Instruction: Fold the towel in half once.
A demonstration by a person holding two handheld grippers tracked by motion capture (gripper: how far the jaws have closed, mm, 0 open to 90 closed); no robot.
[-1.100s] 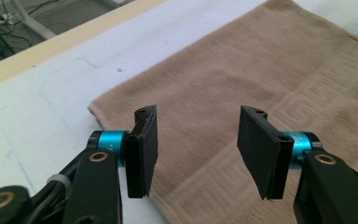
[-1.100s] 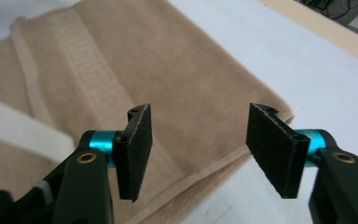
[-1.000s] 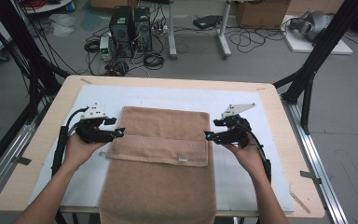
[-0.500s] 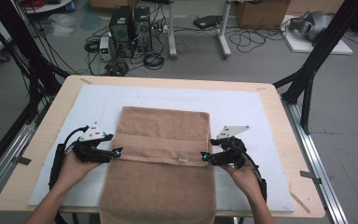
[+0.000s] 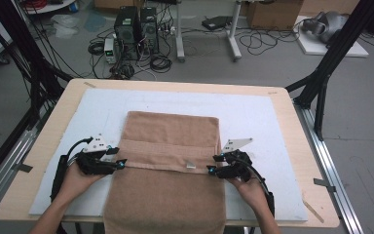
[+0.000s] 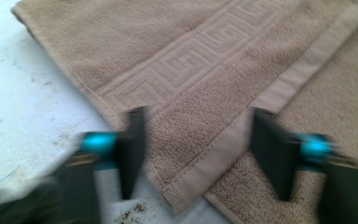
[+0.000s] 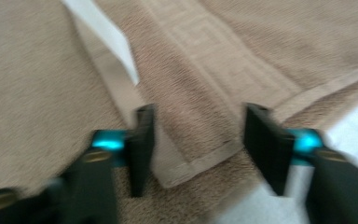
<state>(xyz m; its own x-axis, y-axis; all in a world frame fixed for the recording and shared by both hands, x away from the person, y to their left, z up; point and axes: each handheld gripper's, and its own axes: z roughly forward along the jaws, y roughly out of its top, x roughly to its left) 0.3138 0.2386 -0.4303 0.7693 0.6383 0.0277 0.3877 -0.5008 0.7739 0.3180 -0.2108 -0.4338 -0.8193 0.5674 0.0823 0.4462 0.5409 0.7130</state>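
Brown towel lay on the white mat covering the wooden table, roughly centred, its near end hanging over the table's front edge. The far part was folded back toward the person, so a hemmed edge with an embossed key-pattern band ran across the towel from side to side. A small white label sat on that hem, right of centre.

Left gripper was at the left end of the folded edge, held in the person's left hand. In the left gripper view its jaws stood wide apart, one over the mat and one over the lower towel layer, with the folded corner lying between them, not pinched.

Right gripper was at the right end of the same edge, in the right hand. In the right gripper view its jaws were also spread, with the folded corner between them and loose. The label showed beyond the left jaw.

Both gripper views were motion-blurred.
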